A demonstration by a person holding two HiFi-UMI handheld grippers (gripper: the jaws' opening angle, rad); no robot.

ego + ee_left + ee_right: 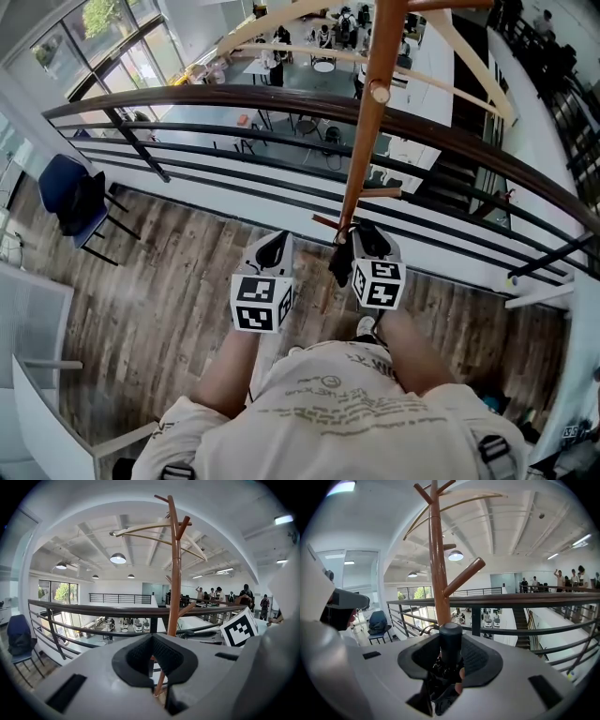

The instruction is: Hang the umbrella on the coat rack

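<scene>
The wooden coat rack (361, 159) rises straight in front of me, just beyond both grippers, with short pegs (380, 194) sticking out of its pole. In the right gripper view one angled peg (464, 576) juts right from the pole (438, 573). My right gripper (367, 239) is shut on a folded black umbrella (341, 262). The umbrella's black handle (450, 641) stands upright between the jaws of that gripper (450, 663), its fabric bunched below. My left gripper (273, 249) is beside it, shut and empty (154, 660), facing the pole (175, 573).
A dark railing (234, 98) runs just behind the rack, with an open atrium below. A blue chair (70, 197) with a dark bag stands at the left on the wood floor. White furniture (37, 375) is at the lower left.
</scene>
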